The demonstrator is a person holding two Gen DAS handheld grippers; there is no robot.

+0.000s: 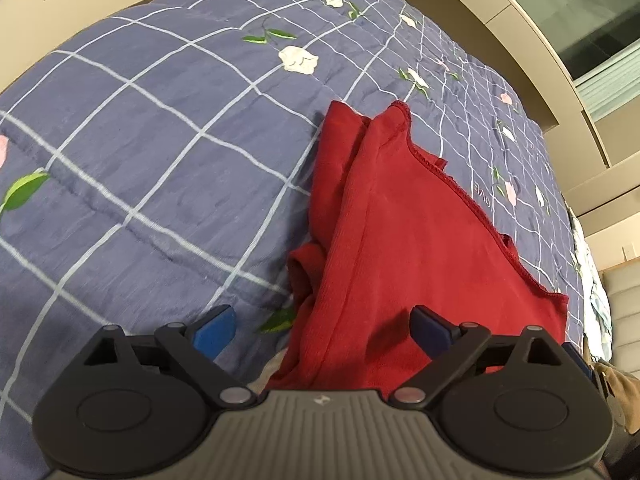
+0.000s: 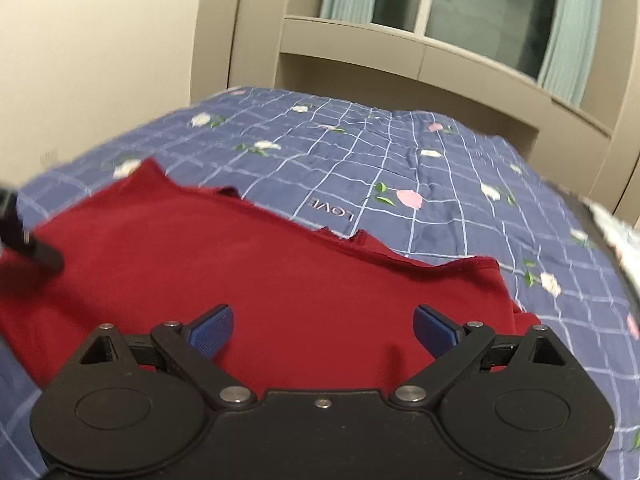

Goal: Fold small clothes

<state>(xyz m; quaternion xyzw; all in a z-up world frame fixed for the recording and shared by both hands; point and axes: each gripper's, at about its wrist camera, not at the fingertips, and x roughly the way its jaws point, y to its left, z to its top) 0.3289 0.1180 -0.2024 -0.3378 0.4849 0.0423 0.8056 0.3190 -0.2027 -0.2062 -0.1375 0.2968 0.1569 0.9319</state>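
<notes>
Your red garment (image 1: 400, 248) is light, soft and limp, so it will sag and slide on the bed (image 1: 160, 140); pinch it at a stitched hem or corner. It lies flat on the quilt, stretching toward twelve o'clock from both grippers. The left gripper (image 1: 322, 326) and the right gripper (image 2: 322, 326) both have fingers spread wide, holding nothing, with cloth lying beneath them.

Red garment (image 1: 400, 248) on the bed (image 1: 160, 140)
We see it folded over itself, lying flat, stitched edge showing.
</notes>
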